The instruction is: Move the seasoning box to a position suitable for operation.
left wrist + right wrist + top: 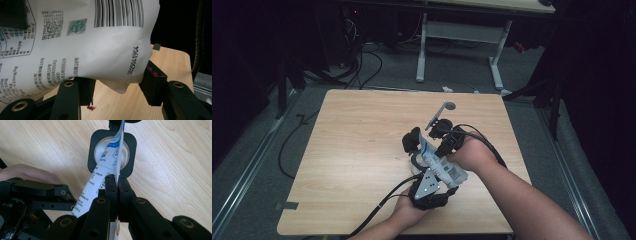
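Nearest the table's front edge in the high view, a hand grips the left gripper [428, 186], its grey three-cornered plate facing up; its jaw tips are lost under the white pouch [443, 166] there, so their hold is hard to judge from above. In the left gripper view the white pouch [82, 42] hangs between the two black jaws, the left one pressed against its lower edge and the right one touching its corner, so the left gripper [117, 86] pinches the pouch's lower end; a barcode, a small square code and a printed date are readable, while the finer print is cut off at the left edge, and a small red mark sits on the wood below. Just beyond, the right gripper [443, 142] is held over the middle of the wooden table [362, 130]; in the right gripper view the right gripper [117, 185] has its jaws pressed together on the thin edge of the white pouch [105, 162], which rises edge-on between them, its upper end cut off at the frame top. Past the jaws a black-cased round container [131, 150] stands on the table, with a pale interior; the pouch crosses in front of its mouth, and what lies inside cannot be made out
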### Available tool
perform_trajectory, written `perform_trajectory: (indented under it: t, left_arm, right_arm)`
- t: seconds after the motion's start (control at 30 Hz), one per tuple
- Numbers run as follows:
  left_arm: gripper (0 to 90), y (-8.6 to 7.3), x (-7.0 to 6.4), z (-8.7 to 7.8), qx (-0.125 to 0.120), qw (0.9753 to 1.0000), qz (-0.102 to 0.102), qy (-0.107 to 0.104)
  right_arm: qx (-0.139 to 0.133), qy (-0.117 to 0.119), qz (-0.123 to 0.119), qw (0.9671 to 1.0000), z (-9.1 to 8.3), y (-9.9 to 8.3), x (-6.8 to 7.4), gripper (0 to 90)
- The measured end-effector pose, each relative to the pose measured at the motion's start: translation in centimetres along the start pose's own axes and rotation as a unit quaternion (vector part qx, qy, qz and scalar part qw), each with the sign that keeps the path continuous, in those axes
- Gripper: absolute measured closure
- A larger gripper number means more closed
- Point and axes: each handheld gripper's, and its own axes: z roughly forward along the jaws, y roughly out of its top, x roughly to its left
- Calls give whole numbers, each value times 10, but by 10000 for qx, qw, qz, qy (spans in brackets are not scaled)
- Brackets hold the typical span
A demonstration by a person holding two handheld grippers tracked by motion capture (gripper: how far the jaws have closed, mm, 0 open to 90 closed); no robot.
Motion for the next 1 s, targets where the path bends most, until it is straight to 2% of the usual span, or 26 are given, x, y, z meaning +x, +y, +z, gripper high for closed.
perform_trajectory:
  t: [1.0]
  left_arm:
    - [513,1,0,-1,-23,10000,22,9]
  right_arm:
    - [13,14,-25,10000,0,1,1,887]
